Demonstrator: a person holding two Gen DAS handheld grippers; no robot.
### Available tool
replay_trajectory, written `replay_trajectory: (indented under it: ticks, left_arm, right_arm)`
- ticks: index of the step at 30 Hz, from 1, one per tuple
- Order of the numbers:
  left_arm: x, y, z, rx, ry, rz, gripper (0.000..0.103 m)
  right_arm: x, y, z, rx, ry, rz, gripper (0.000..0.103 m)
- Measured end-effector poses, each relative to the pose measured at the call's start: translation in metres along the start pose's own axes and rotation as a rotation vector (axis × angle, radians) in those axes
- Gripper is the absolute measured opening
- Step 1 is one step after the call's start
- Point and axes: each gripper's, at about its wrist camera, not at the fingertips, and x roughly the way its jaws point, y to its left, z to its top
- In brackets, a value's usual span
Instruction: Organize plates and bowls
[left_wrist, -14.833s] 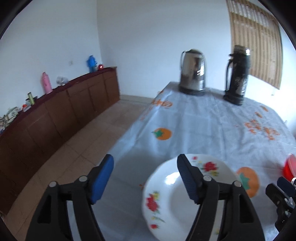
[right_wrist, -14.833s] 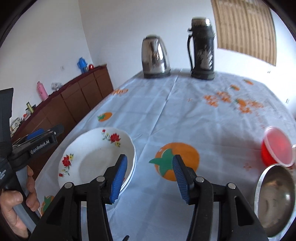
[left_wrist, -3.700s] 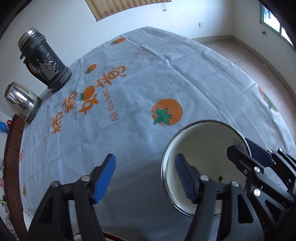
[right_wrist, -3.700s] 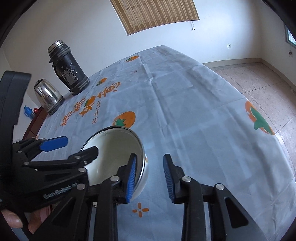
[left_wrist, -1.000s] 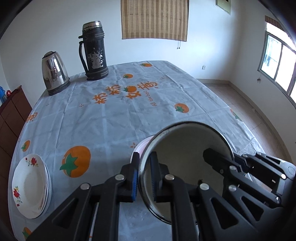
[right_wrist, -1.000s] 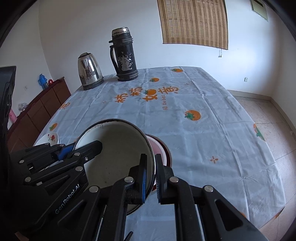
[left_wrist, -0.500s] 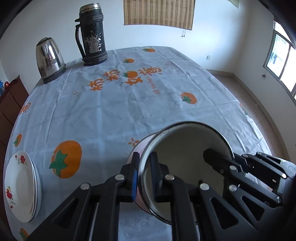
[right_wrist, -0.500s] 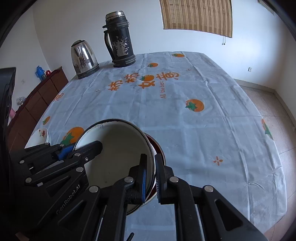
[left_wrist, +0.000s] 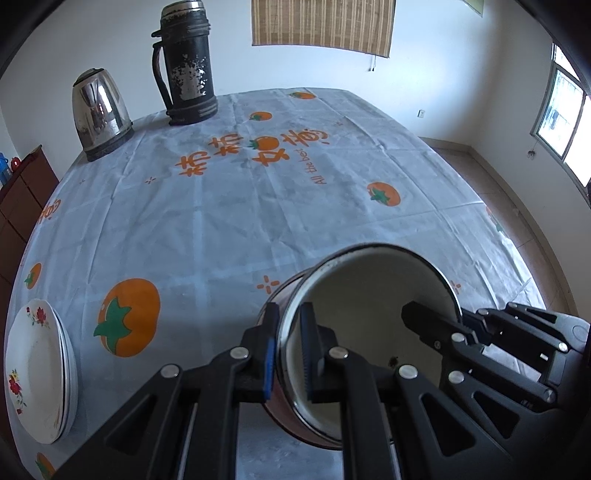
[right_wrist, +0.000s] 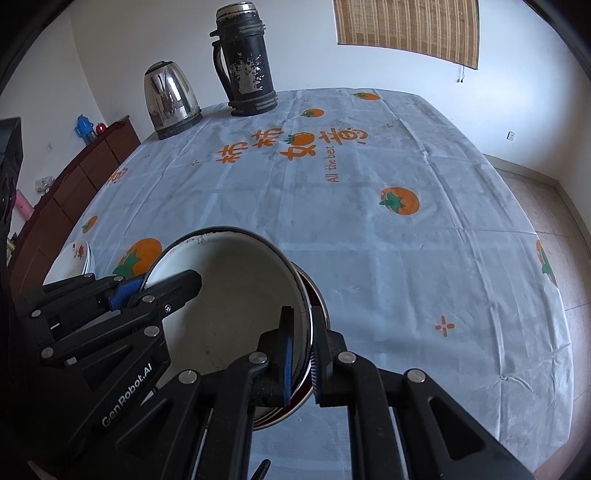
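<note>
A white enamel bowl (left_wrist: 373, 295) with a dark rim is held by both grippers. My left gripper (left_wrist: 288, 347) is shut on its left rim and my right gripper (right_wrist: 301, 347) is shut on its right rim. The bowl (right_wrist: 229, 291) sits tilted in a red bowl (left_wrist: 284, 295) on the tablecloth; the red bowl's rim (right_wrist: 319, 306) shows behind it. A stack of white flowered plates (left_wrist: 33, 373) lies at the table's left edge, also in the right wrist view (right_wrist: 75, 258).
A steel kettle (left_wrist: 99, 114) and a black thermos (left_wrist: 186, 62) stand at the far end of the table (left_wrist: 258, 206). A dark wooden sideboard (right_wrist: 74, 181) runs along the left wall. The tiled floor (left_wrist: 517, 199) drops off to the right.
Both grippers have lowered the white bowl toward the table, into the red bowl. The table looks closer and the plates sit further left.
</note>
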Motion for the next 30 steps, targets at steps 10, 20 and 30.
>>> replay_trajectory:
  ticks: [10,20,30]
  left_arm:
    - [-0.003,-0.004,0.000,-0.002,-0.019,0.015,0.010]
    - [-0.006,0.004,-0.001,-0.029,-0.027,0.043,0.010]
    - [0.000,0.005,-0.001,-0.027,-0.037,0.060,0.016]
  right_arm:
    - [0.000,-0.003,0.000,-0.023,0.049,0.013,0.009]
    - [0.005,0.007,0.007,-0.117,0.088,-0.049,0.009]
    - [0.003,0.009,-0.001,-0.109,0.022,-0.071,0.009]
